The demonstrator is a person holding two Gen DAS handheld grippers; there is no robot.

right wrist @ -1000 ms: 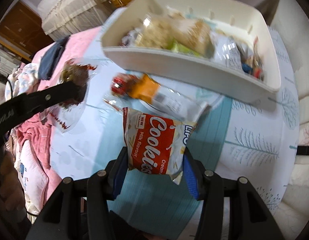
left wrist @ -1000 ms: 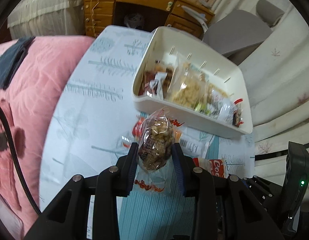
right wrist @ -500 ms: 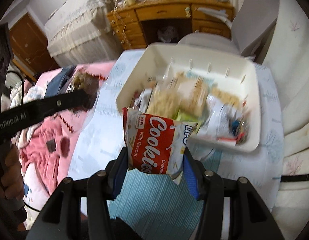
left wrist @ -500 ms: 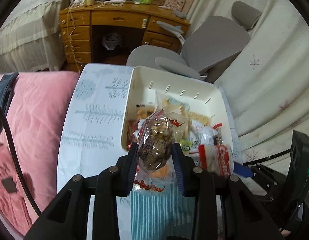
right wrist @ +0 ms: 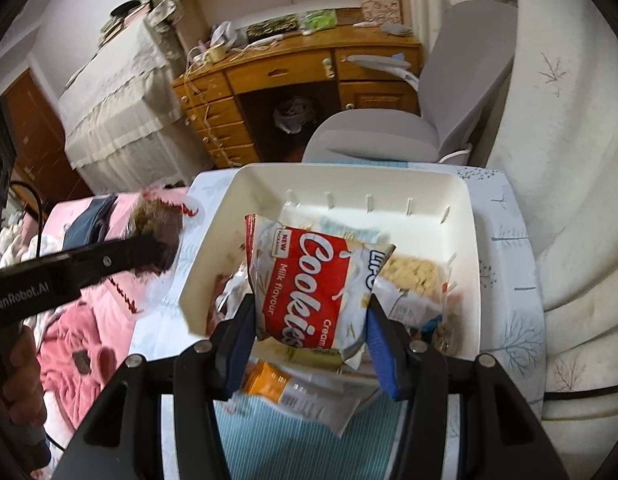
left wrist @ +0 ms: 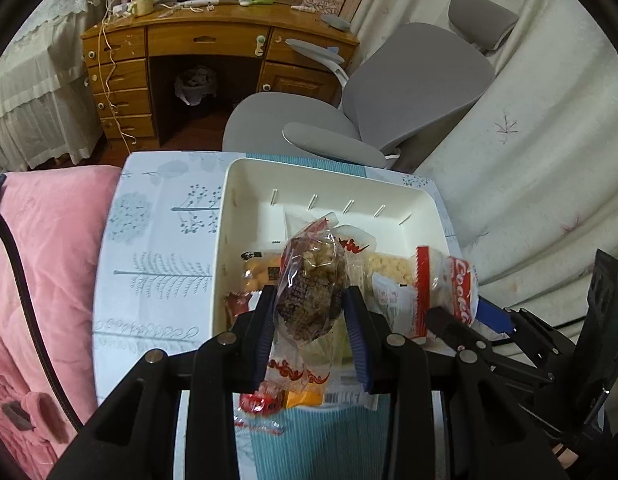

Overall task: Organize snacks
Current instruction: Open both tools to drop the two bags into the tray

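My left gripper (left wrist: 311, 312) is shut on a clear bag of brown snacks (left wrist: 313, 284) and holds it above the near edge of the white bin (left wrist: 245, 172). My right gripper (right wrist: 311, 320) is shut on a red and white cookies packet (right wrist: 313, 284) and holds it above the same white bin (right wrist: 475, 240), which has several snack packets inside. The cookies packet also shows in the left wrist view (left wrist: 445, 288), and the left gripper with its bag shows at the left of the right wrist view (right wrist: 155, 236).
An orange and white packet (right wrist: 293, 396) lies on the tablecloth (left wrist: 157, 240) just before the bin. A pink blanket (left wrist: 41, 248) lies to the left. A grey office chair (left wrist: 389, 92) and a wooden desk (left wrist: 197, 44) stand behind the table.
Both grippers have risen and moved forward with their packets, from low over the table to above the bin.
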